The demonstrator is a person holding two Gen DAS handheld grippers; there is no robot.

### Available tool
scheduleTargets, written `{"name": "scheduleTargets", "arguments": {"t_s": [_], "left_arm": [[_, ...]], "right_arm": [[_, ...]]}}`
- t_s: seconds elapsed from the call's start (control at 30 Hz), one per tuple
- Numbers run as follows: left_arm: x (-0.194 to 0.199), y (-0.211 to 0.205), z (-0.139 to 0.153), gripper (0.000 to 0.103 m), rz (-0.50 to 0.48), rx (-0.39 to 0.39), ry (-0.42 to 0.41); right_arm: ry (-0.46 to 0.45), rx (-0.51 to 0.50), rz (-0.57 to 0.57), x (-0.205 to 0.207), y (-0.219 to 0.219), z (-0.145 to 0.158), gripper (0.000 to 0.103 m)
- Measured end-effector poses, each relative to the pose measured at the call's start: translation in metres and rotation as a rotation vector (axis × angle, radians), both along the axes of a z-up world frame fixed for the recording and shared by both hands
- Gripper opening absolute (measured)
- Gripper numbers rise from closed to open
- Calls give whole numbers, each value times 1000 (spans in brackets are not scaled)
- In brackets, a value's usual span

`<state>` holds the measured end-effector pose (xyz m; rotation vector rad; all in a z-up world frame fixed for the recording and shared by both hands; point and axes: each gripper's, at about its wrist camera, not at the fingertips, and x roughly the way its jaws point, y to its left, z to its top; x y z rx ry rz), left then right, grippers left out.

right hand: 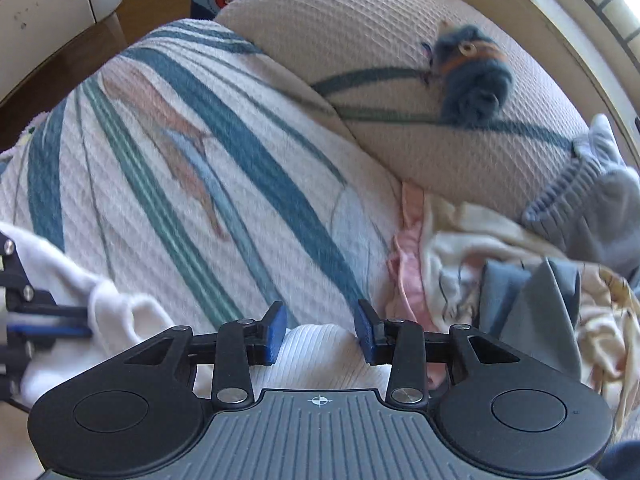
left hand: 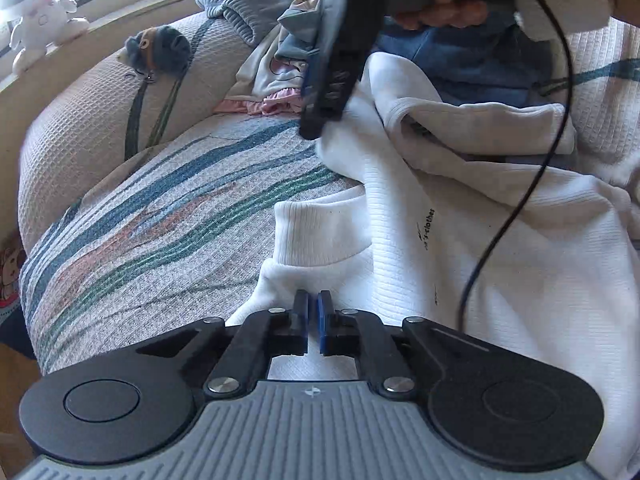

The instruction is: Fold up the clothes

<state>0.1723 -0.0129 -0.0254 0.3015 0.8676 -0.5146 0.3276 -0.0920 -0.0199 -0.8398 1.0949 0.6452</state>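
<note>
A white ribbed sweatshirt lies spread on the striped bed cover. Its cuffed sleeve lies folded over toward the body. My left gripper is shut on the white sleeve fabric just below the cuff. It also shows in the right wrist view, at the left edge, pinching bunched white cloth. My right gripper is open, its blue pads apart over the sweatshirt's ribbed edge. In the left wrist view the right gripper hangs over the garment's upper left part.
A pile of unfolded clothes in grey, pink and cream lies at the far side; it also shows in the right wrist view. A rolled blue-grey item sits on a pillow. A black cable crosses the sweatshirt. A white toy stands on the headboard.
</note>
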Motion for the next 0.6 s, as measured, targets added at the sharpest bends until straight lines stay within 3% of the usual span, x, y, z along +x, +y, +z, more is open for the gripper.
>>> {"name": "scheduleTargets", "arguments": {"t_s": [0.1,0.27,0.47,0.53,0.6], "left_arm": [[-2,2,4,3,31,-15,3],[-5,6,10,3,92,-46,10],[-8,11,17,3,117,-90,-6],[-8,9,15,12,98,-95,-2],[-7,5,14,34,75,-104,1]], "right_arm": [[10,1,-40,-10,-19,6,38],[16,-32,-14,-44,-41,12,39],[20,-35,-22,-79,-58,22,26],[12,-28,-12,-92,-60,27,22],[10,1,-24,-103,-66,34,21]]}}
